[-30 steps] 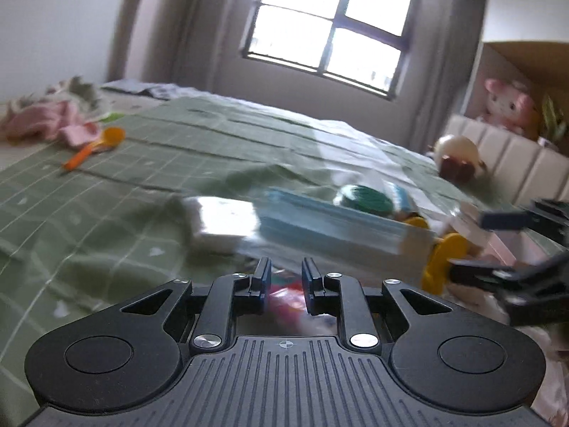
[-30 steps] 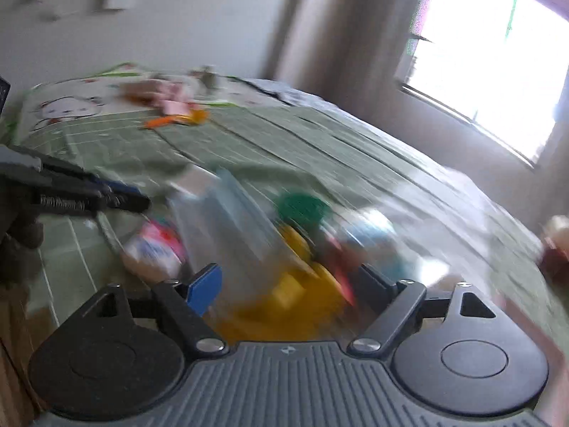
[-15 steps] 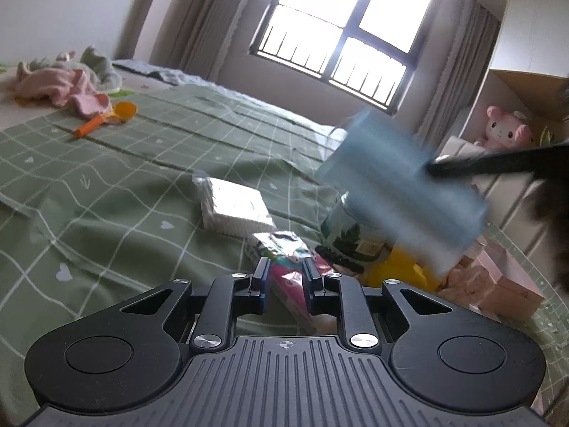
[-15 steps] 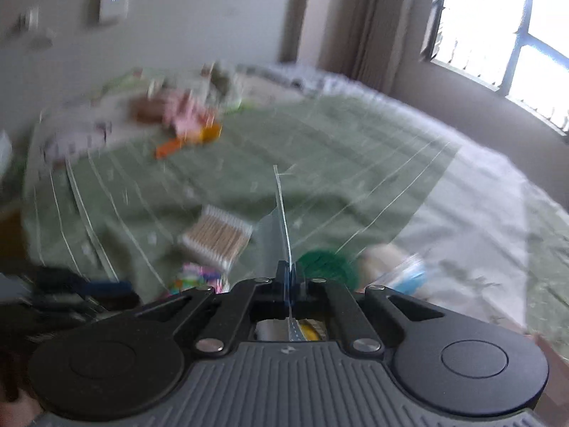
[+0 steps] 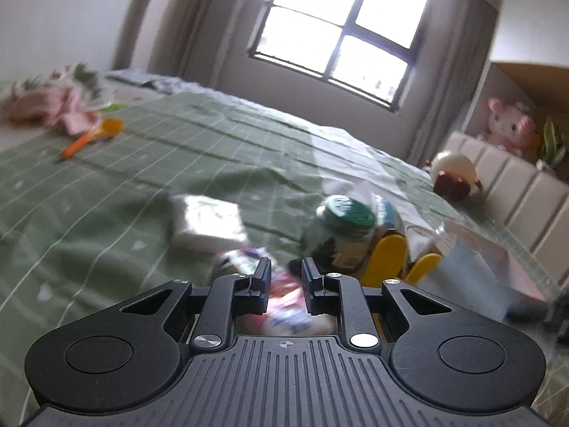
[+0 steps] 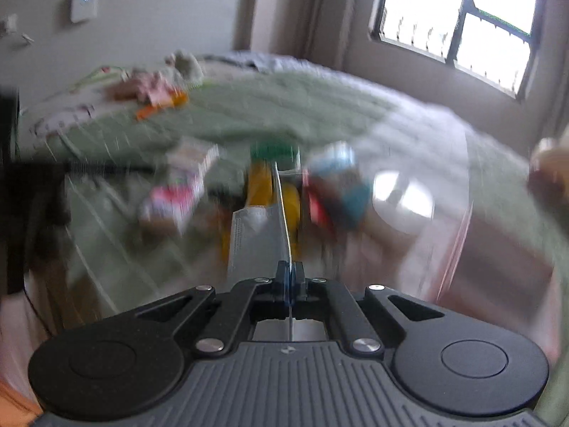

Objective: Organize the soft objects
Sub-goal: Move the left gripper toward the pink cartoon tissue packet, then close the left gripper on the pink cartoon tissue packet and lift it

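Note:
My right gripper (image 6: 290, 272) is shut on a thin pack of blue face masks (image 6: 261, 238), held edge-on above the bed; the pack also shows at the right of the left wrist view (image 5: 469, 277). My left gripper (image 5: 286, 272) has its jaws a narrow gap apart, empty, over a pink-and-white packet (image 5: 281, 306). A white tissue pack (image 5: 206, 224), a green-lidded jar (image 5: 341, 235) and a yellow object (image 5: 387, 259) lie just beyond on the green checked bedspread (image 5: 106, 195).
A pink cloth pile (image 5: 60, 106) and an orange spoon (image 5: 92, 137) lie at the far left. A clear plastic bin (image 6: 498, 231) stands at the right. A padded headboard (image 5: 515, 192) with plush toys (image 5: 508, 124) is at far right. The right wrist view is motion-blurred.
My right gripper closed on the mask pack, lifted it from the pile and has now swung it lower to the right. My left gripper stayed slightly open over the packet.

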A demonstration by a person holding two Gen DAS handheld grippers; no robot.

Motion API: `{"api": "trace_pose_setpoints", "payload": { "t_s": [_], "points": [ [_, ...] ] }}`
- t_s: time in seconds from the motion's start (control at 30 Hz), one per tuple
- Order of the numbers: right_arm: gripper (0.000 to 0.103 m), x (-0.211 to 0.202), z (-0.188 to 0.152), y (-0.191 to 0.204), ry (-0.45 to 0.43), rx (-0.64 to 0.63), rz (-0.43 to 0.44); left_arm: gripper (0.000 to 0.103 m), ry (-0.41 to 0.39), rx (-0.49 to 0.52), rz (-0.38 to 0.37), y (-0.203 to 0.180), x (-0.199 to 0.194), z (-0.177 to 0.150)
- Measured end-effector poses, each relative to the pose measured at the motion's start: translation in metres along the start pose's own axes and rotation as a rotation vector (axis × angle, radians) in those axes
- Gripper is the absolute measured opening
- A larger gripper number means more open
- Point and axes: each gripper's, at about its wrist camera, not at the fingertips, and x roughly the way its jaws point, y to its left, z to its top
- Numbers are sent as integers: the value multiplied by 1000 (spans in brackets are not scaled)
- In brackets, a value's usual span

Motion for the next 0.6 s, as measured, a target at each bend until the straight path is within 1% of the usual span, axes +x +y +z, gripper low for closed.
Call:
{"api": "trace_pose_setpoints", "payload": {
  "t_s": [0.03,0.1,0.13,0.2,0.23,0.27,0.3,0.33,0.37,0.4,0.43,0.5,0.53,0.57,0.6],
  "points": [
    [1,6,-12,-1,17,24,-1,21,7,36,0,-9,7,1],
    [1,16,-34,0,19,48,-41,21,31,132,18,-27,23,-2],
    [2,18,-39,2,6,40,-63,21,50,202,46,-37,32,-6],
    [7,20,-54,10,-45,-11,-125,22,81,348,133,-52,42,-18],
    [16,21,-61,13,-66,-39,-145,24,88,397,167,-55,44,-23],
    [26,22,-67,15,-81,-66,-154,25,91,430,198,-55,44,-28],
    [31,25,-74,16,-91,-79,-157,26,86,449,230,-52,41,-32],
    [35,27,-78,16,-99,-86,-160,26,82,457,257,-49,38,-33],
    [37,29,-84,16,-113,-89,-164,26,83,461,288,-44,35,-35],
    [37,32,-87,15,-120,-85,-162,24,89,457,298,-38,33,-35],
    [37,34,-91,12,-133,-67,-152,22,101,445,280,-33,30,-33],
    [38,34,-91,9,-145,-32,-134,22,153,402,194,-26,27,-30],
    [43,33,-90,6,-152,-16,-124,23,165,367,161,-22,25,-26],
    [46,31,-90,4,-157,2,-117,24,155,328,144,-21,22,-22],
    [47,31,-91,1,-159,25,-114,24,133,287,137,-21,20,-17]
  ]
}}
